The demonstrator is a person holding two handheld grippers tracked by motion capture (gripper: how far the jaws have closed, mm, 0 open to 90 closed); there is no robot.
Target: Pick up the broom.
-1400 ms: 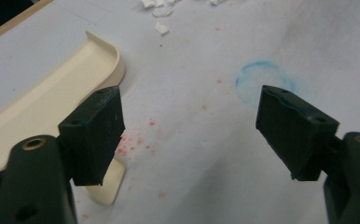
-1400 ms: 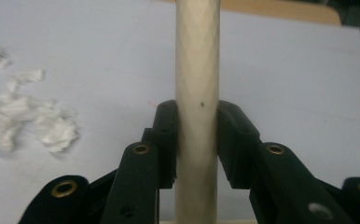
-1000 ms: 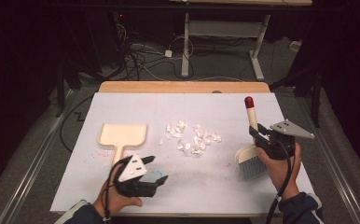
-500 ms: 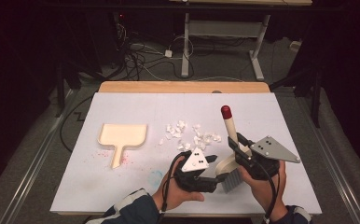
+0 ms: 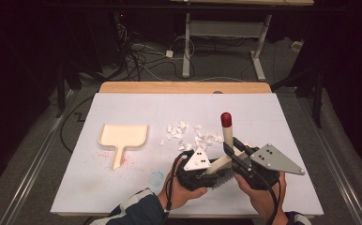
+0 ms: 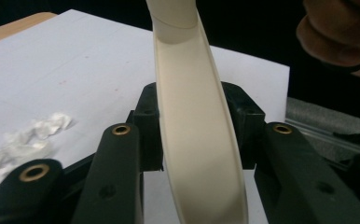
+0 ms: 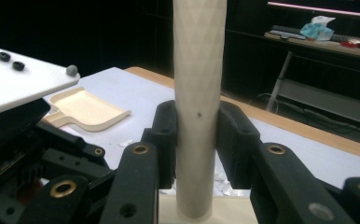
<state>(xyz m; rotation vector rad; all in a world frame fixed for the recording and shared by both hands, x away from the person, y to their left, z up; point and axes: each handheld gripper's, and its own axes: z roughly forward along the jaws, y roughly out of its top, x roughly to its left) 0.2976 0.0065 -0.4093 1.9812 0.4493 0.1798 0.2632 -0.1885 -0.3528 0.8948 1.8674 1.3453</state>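
A cream brush with a red tip stands tilted over the table's near right. My right gripper is shut on its round handle, the pads pressing both sides. My left gripper comes in from the left, and its jaws have just been closing onto the brush's flat cream head, which they now clamp. Dark bristles hang below the head. A pile of white paper scraps lies just beyond the brush. The cream dustpan rests flat to the left, apart from both grippers.
A white sheet covers the table, with a wooden strip at its far edge. Faint red and blue stains mark the sheet near the dustpan. Cables and desk legs stand on the dark floor beyond.
My left gripper has moved right from below the dustpan to the brush and shut on its head. My right gripper has carried the brush leftwards, toward the scraps.
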